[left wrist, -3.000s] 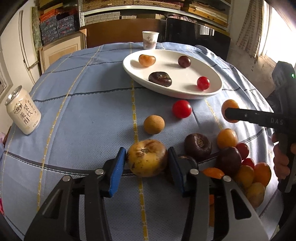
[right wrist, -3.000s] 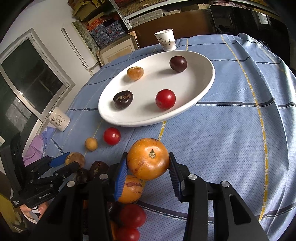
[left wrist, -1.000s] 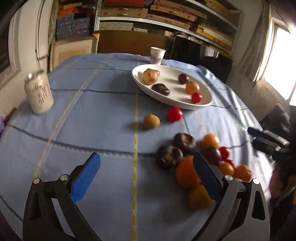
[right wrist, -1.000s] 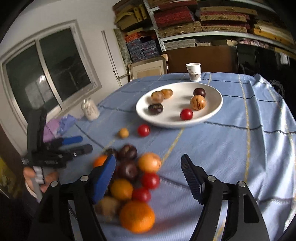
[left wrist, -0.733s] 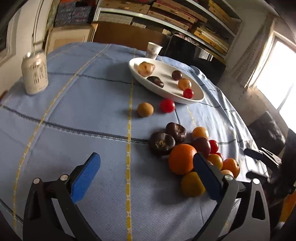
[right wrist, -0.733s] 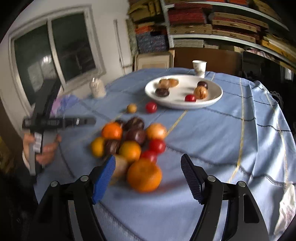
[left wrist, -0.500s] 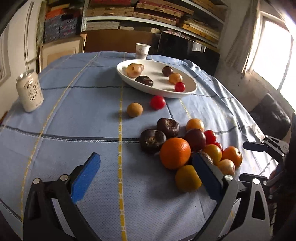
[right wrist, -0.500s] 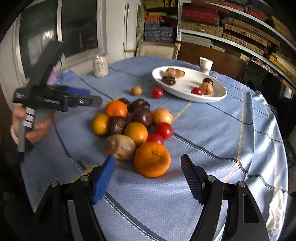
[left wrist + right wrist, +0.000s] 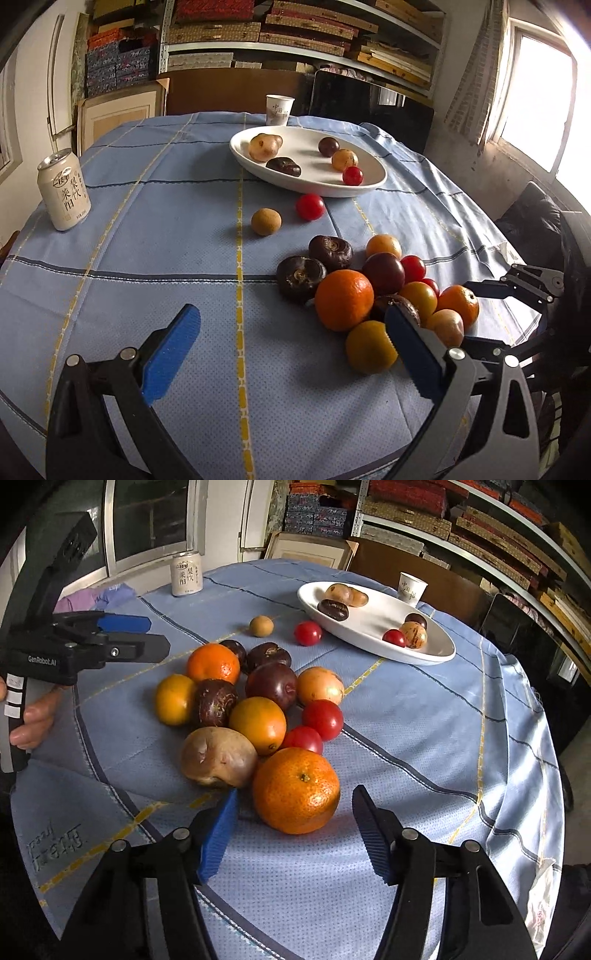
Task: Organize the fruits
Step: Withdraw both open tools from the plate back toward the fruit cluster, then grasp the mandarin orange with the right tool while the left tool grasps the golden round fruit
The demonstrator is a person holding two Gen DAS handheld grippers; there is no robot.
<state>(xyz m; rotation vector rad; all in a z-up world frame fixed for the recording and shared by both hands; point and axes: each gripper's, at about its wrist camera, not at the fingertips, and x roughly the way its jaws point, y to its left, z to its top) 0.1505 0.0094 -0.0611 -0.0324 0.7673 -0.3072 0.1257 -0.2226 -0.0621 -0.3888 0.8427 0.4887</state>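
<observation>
Right wrist view: worktop (image 9: 424, 738) under blue checked cloth. White plate (image 9: 436, 651) at far side holds six fruits. Main fruit pile (image 9: 255, 709) sits mid-worktop, pieces touching. Right gripper (image 9: 295, 834) fingers spread wide, empty, big orange (image 9: 295, 790) just ahead between the tips, not touched. Left gripper (image 9: 147, 635) is left of the pile, fingers apart, holding nothing. Drink can (image 9: 187, 573) far left, paper cup (image 9: 412, 587) behind plate. Loose red tomato (image 9: 307, 633) and small tan fruit (image 9: 261, 626) lie between pile and plate.
</observation>
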